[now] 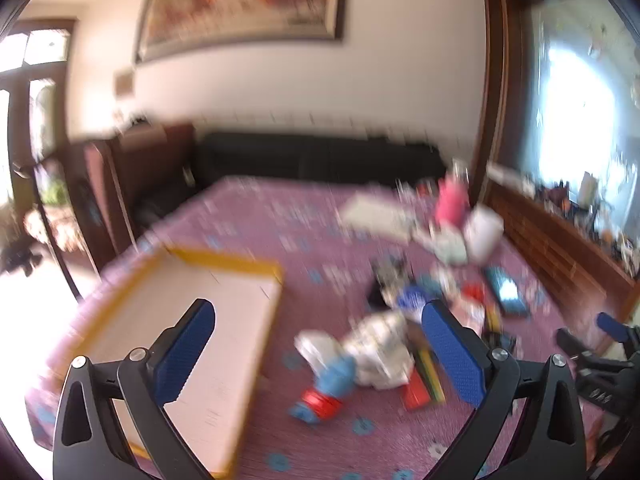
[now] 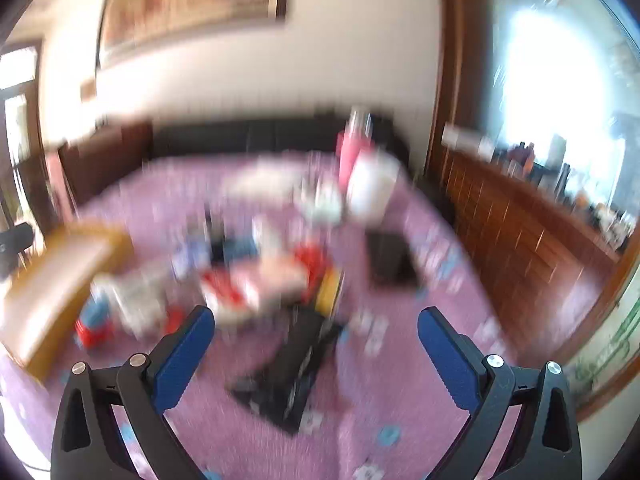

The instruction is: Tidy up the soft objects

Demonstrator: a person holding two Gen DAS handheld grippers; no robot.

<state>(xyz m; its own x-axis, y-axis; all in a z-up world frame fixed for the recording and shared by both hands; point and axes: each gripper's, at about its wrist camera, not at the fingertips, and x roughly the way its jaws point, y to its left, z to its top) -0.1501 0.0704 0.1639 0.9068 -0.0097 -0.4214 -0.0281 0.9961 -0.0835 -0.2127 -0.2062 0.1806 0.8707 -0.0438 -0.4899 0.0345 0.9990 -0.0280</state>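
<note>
white wall (image 1: 280,92) | framed painting (image 1: 240,4) | bright window (image 2: 560,92) | dark headboard (image 1: 320,156)

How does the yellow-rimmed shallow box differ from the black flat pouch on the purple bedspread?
The yellow-rimmed shallow box is pale inside, rigid and raised-edged; the black flat pouch is dark, limp and creased. The box sits at the bed's left edge, the pouch mid-bed, nearer the right gripper. The box looks larger. Both rest on the purple bedspread, ungripped.

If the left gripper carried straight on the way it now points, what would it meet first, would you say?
Most likely the white, blue and red soft toy lying on the purple bedspread. It sits between the open left gripper fingers, just right of the yellow-rimmed tray. The picture is blurred, so depth is uncertain.
</note>
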